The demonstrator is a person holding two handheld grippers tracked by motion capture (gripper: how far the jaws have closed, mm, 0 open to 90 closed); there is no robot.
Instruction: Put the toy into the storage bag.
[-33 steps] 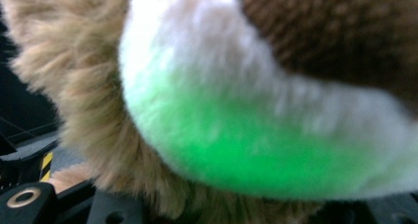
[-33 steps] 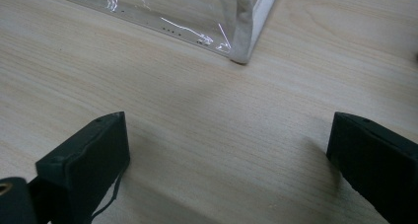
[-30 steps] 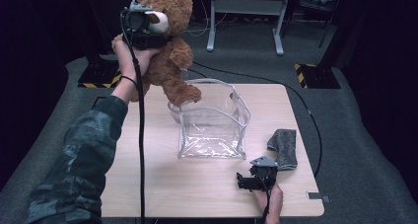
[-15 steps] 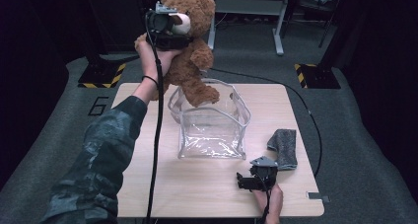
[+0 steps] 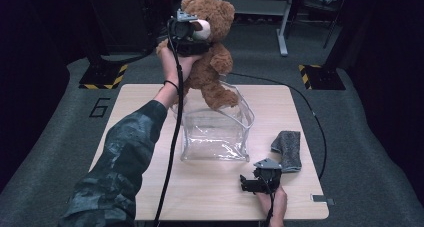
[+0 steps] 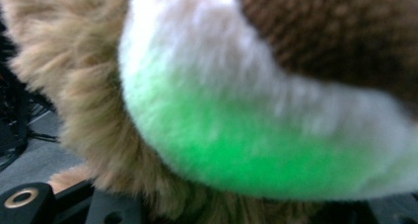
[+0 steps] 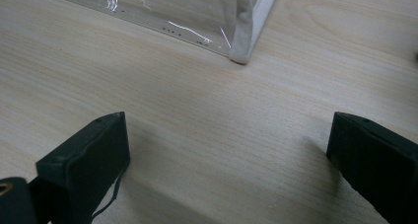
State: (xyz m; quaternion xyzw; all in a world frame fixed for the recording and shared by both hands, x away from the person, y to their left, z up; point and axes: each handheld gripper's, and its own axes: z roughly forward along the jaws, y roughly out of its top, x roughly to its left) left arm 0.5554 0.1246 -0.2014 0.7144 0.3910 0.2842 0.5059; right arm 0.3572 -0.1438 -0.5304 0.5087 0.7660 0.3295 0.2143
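Observation:
A brown teddy bear (image 5: 212, 62) hangs in the air above the back rim of a clear plastic bag (image 5: 215, 132) that stands open on the wooden table (image 5: 135, 102). One of its feet dips to the bag's mouth. My left gripper (image 5: 192, 32) is shut on the bear's head by the white muzzle (image 6: 256, 110), which presses close to the camera in the left gripper view. My right gripper (image 5: 247, 183) rests low at the table's front edge, open, jaws wide apart with bare wood between them (image 7: 226, 155). The bag's near corner (image 7: 241, 31) lies just ahead of it.
A folded grey cloth (image 5: 289, 149) lies on the table right of the bag, just behind the right gripper. Cables trail from both grippers across the table. Dark floor surrounds the table, and metal stands are at the back.
My left hand has carried the bear to the right and slightly down, from beyond the table's back left to above the bag. The right gripper has stayed still.

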